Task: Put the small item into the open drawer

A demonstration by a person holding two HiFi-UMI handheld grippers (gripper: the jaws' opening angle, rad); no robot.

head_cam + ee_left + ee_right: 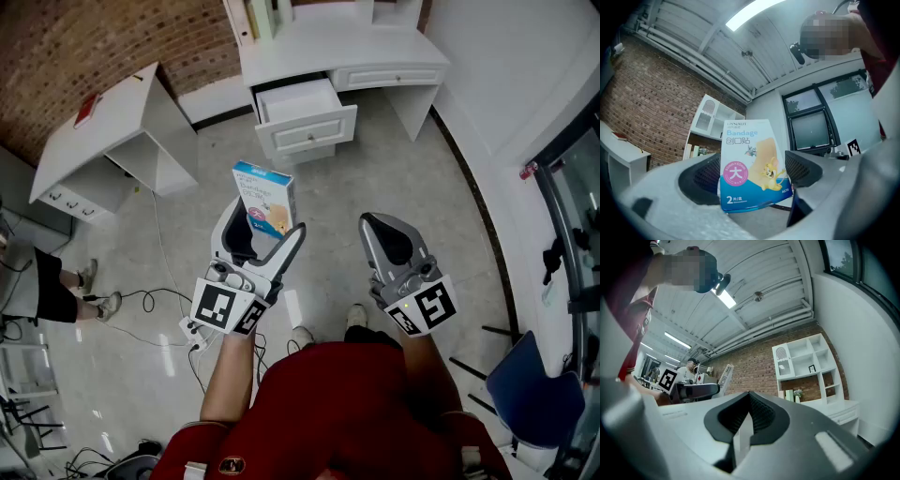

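A small bandage box [265,197], white and blue with cartoon print, stands upright between the jaws of my left gripper [264,225], held well above the floor. The jaws stand wide and press on the box's two sides. In the left gripper view the box [752,164] fills the gap of the left gripper [750,177]. My right gripper [379,225] hangs beside it, shut and empty; its pads meet in the right gripper view [749,416]. Ahead, the open drawer [302,112] sticks out from the white desk [347,42].
A white cabinet [112,131] stands at the left on the grey floor, with cables [159,300] trailing near it. A person's legs [47,281] show at the far left. A blue chair [534,384] sits at the right by the window wall.
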